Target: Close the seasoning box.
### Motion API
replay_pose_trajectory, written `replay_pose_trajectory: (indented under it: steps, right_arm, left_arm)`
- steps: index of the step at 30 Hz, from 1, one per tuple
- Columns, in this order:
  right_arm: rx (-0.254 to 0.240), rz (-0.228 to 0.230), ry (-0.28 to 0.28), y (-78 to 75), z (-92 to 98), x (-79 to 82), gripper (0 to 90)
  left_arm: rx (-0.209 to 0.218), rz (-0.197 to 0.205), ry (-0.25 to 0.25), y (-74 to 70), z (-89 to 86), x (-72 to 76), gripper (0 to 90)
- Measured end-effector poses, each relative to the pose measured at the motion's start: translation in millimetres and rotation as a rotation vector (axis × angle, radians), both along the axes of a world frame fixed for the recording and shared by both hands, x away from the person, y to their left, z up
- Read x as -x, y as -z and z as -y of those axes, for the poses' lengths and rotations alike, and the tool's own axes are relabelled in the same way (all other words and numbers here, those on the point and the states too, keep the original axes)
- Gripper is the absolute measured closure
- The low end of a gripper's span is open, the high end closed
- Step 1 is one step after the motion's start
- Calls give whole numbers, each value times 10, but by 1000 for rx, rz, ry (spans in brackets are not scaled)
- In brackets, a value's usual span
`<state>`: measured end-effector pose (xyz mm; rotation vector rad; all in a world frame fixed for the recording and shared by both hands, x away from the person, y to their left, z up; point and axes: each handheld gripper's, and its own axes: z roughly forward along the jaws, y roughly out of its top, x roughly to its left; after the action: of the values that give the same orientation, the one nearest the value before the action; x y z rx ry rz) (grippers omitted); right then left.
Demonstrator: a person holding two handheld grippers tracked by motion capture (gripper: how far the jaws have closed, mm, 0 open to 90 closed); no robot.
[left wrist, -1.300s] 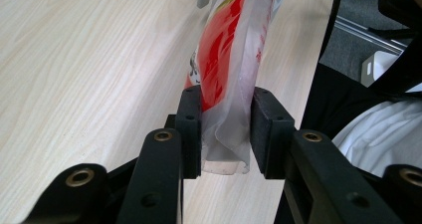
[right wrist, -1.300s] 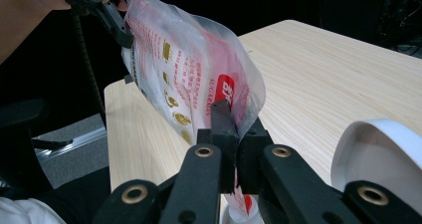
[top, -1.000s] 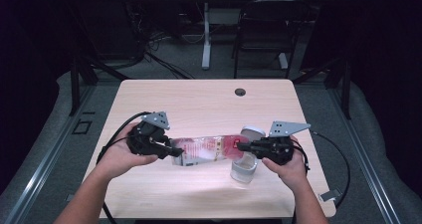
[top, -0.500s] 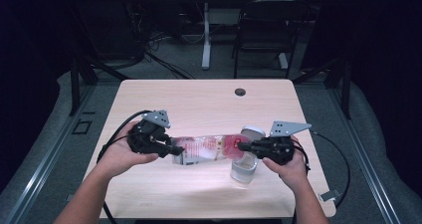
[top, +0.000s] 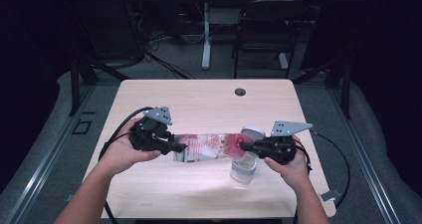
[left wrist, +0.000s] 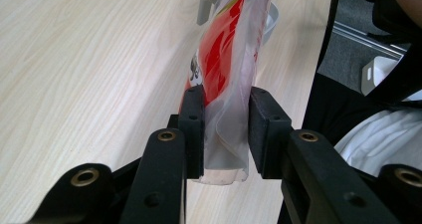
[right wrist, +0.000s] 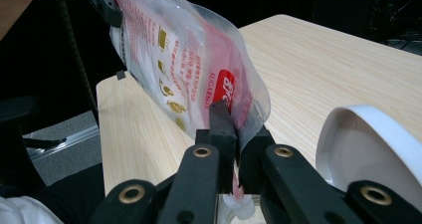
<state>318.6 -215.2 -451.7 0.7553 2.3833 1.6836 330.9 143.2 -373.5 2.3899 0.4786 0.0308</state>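
A clear plastic bag [top: 209, 147] with red print hangs stretched level between my two grippers above the table. My left gripper [top: 174, 147] holds its left end; in the left gripper view the bag [left wrist: 224, 59] sits between the pads of that gripper [left wrist: 226, 129], whose jaws have just been closing on it. My right gripper [top: 244, 145] is shut on the other end. In the right gripper view it [right wrist: 239, 129] pinches a corner of the bag [right wrist: 189, 69]. A clear jar [top: 244, 170] stands right under that end.
A white lid [top: 253, 132] lies beside the jar, close to my right gripper, and shows as a white dome [right wrist: 368, 149] in the right gripper view. The light wooden table [top: 199, 104] has a cable hole [top: 240, 91] at the back. A chair [top: 263, 30] stands beyond it.
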Motion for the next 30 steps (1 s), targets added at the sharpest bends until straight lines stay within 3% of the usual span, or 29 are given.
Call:
replay_pose_trajectory:
  steps: [30]
  right_arm:
    - [12,-15,-3,22,68,-18,882]
  left_arm:
    - [10,15,6,-96,72,-35,725]
